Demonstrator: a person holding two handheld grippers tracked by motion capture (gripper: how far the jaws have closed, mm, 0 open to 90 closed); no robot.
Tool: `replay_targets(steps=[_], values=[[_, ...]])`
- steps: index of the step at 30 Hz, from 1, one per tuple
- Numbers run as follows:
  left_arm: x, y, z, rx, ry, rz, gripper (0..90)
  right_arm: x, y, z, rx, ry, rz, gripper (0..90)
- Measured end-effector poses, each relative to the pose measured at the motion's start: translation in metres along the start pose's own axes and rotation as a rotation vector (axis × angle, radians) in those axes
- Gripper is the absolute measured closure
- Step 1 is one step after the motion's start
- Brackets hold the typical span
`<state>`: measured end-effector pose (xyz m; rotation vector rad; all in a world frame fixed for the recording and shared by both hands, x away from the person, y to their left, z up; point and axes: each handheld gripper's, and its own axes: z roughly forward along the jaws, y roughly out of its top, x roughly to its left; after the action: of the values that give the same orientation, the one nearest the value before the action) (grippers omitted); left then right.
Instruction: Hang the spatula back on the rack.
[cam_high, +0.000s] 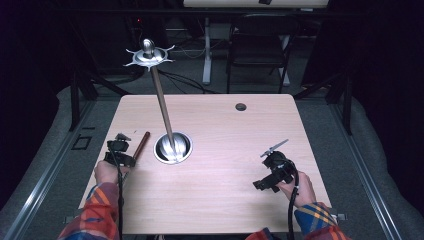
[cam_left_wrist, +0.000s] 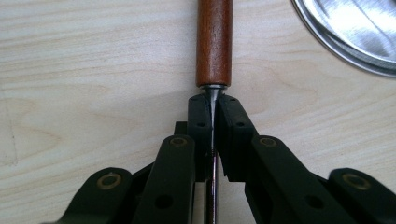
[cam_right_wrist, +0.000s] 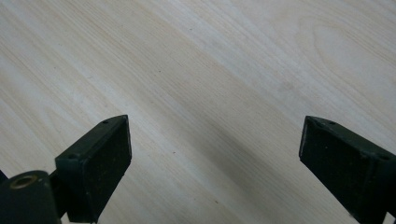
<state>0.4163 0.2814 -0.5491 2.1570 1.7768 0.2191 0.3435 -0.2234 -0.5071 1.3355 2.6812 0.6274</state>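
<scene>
High view: left gripper (cam_high: 121, 142) at the table's (cam_high: 225, 200) left edge, wooden rod (cam_high: 141, 145) lying just beside the steel base (cam_high: 173, 148); right gripper (cam_high: 274, 150) well apart, over bare wood | Left gripper view: jaws pinching the rod's thin metal pin (cam_left_wrist: 212, 100) at the wood's end | Right gripper view: jaws spread wide, holding nothing.

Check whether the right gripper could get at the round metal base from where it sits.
Probably yes. The right gripper stands open over bare table, with nothing lying between it and the metal base; the upright rod rises from the base's middle.
</scene>
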Motion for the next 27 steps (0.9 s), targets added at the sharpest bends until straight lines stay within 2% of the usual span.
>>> replay_targets(steps=[2,3,7,8,10,11,12,15,18,20,22,23,24,27], values=[[0.001,-0.001,-0.002,-0.012,-0.005,-0.009,84.2,0.000,-0.001,-0.001,-0.013,0.002,0.001,8.9],[0.002,-0.001,-0.003,-0.018,-0.009,-0.012,84.2,-0.001,0.000,-0.002,0.003,0.003,-0.010,8.9],[0.003,-0.002,-0.008,-0.035,-0.016,-0.020,84.3,-0.001,-0.001,-0.002,0.007,-0.002,-0.013,8.9],[0.004,-0.004,-0.012,-0.065,-0.020,-0.025,84.3,0.000,-0.001,-0.002,0.003,0.001,-0.010,8.9],[0.004,-0.005,-0.018,-0.097,-0.017,-0.017,84.3,0.000,-0.001,-0.002,0.010,-0.010,-0.018,8.9],[0.004,-0.005,-0.018,-0.097,-0.017,-0.017,84.2,0.000,-0.001,-0.002,0.010,-0.010,-0.018,8.9],[0.003,-0.006,-0.021,-0.119,-0.020,-0.012,84.3,0.000,-0.001,-0.002,-0.002,0.000,-0.008,8.9],[-0.001,-0.010,-0.033,-0.182,-0.016,0.012,84.2,-0.001,0.000,-0.002,0.005,-0.001,-0.013,8.9],[-0.002,-0.012,-0.037,-0.199,-0.012,0.025,84.3,-0.001,-0.001,-0.002,0.001,-0.004,-0.010,8.9],[-0.003,-0.015,-0.043,-0.235,-0.013,0.028,84.3,0.001,-0.001,-0.003,-0.006,-0.004,-0.008,8.9],[-0.003,-0.017,-0.045,-0.247,-0.016,0.027,84.3,0.001,-0.001,-0.003,-0.005,-0.004,-0.007,8.9],[-0.003,-0.018,-0.047,-0.263,-0.014,0.037,84.3,0.000,-0.001,-0.003,0.001,-0.004,-0.013,8.9],[-0.005,-0.020,-0.051,-0.296,0.007,0.042,84.3,0.000,-0.001,-0.003,-0.006,-0.001,-0.006,8.9],[-0.006,-0.021,-0.054,-0.321,0.015,0.054,84.3,0.000,-0.001,-0.003,-0.003,0.002,-0.008,9.0]])
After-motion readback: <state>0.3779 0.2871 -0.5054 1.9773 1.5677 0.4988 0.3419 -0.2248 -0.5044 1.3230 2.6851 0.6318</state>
